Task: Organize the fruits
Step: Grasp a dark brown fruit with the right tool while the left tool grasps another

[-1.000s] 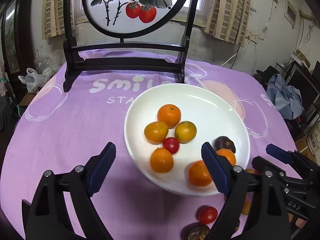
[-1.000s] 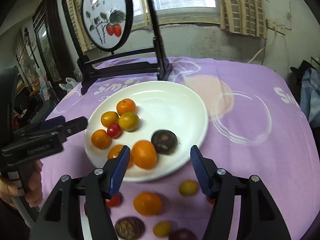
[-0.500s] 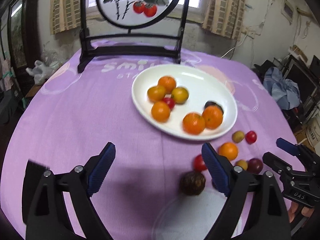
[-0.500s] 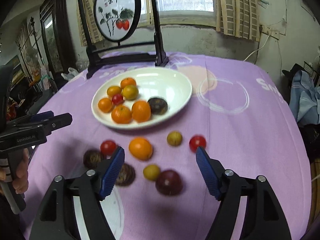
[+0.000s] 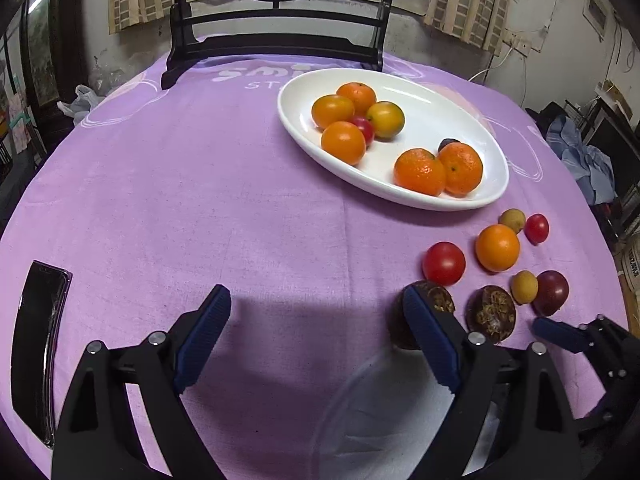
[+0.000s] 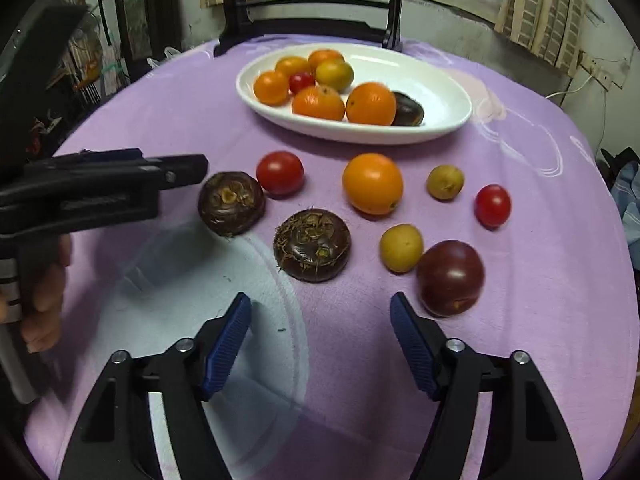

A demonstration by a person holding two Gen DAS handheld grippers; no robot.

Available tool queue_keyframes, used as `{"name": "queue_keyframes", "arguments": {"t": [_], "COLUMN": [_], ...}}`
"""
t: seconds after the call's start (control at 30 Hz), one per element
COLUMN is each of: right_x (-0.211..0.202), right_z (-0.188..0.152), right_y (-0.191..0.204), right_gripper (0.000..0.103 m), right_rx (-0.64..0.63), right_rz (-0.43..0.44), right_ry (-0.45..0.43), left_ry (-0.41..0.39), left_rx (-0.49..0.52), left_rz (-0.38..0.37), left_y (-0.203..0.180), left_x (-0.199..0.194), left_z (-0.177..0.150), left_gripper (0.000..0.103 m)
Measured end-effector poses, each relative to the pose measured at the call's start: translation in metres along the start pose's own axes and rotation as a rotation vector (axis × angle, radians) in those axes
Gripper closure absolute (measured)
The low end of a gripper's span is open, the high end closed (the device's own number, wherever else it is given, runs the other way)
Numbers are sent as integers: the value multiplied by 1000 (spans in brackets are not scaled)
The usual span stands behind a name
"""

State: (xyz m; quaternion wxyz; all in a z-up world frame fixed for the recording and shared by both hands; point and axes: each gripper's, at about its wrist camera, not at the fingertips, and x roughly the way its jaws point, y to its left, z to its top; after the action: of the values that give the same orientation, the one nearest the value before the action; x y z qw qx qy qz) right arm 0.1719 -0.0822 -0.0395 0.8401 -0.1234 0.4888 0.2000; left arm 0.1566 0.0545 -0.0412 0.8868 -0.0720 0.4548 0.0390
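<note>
Both the left tongs [image 5: 316, 336] and right tongs [image 6: 320, 338] hung spread and empty above the purple-clothed surface [image 5: 200, 200]. Loose round fruits, including a rough brown water chestnut [image 6: 312, 245], lay near the white oval plate [image 6: 440, 92] of oranges.

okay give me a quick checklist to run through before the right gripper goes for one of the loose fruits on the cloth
1. Right gripper open and empty: ok.
2. Left gripper open, holding nothing: ok.
3. Nearest target, the brown water chestnut, unobstructed ahead of the fingers: ok.
4. Left gripper clear of that path: ok, it sits by the other water chestnut.
5. Room on the white plate: ok, its right side is bare.
6. Which dish this fruit belongs in: cannot tell.
</note>
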Motion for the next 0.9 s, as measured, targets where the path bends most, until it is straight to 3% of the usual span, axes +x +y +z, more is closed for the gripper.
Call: {"name": "queue_keyframes", "arguments": {"t": [0.07, 0.23, 0.3, 0.63, 0.9], "right_x": [3, 11, 14, -7, -26], "right_z": [4, 16, 22, 4, -14], "right_y": [0, 0, 1, -5, -22], "right_gripper": [42, 47, 59, 59, 59], "right_rx": [9, 31, 39, 67, 111], "right_rz": [-5, -4, 5, 8, 27], "right_ry": [-8, -28, -38, -74, -106], "left_ry": [11, 39, 38, 77, 66], "left_rx": [-13, -49, -49, -56, 27], "left_rz": [-5, -39, -39, -73, -107], "left_y": [4, 10, 10, 9, -17], "left_x": [1, 5, 5, 9, 4], "left_z": [1, 4, 5, 3, -6], "left_gripper": [17, 17, 17, 17, 17]}}
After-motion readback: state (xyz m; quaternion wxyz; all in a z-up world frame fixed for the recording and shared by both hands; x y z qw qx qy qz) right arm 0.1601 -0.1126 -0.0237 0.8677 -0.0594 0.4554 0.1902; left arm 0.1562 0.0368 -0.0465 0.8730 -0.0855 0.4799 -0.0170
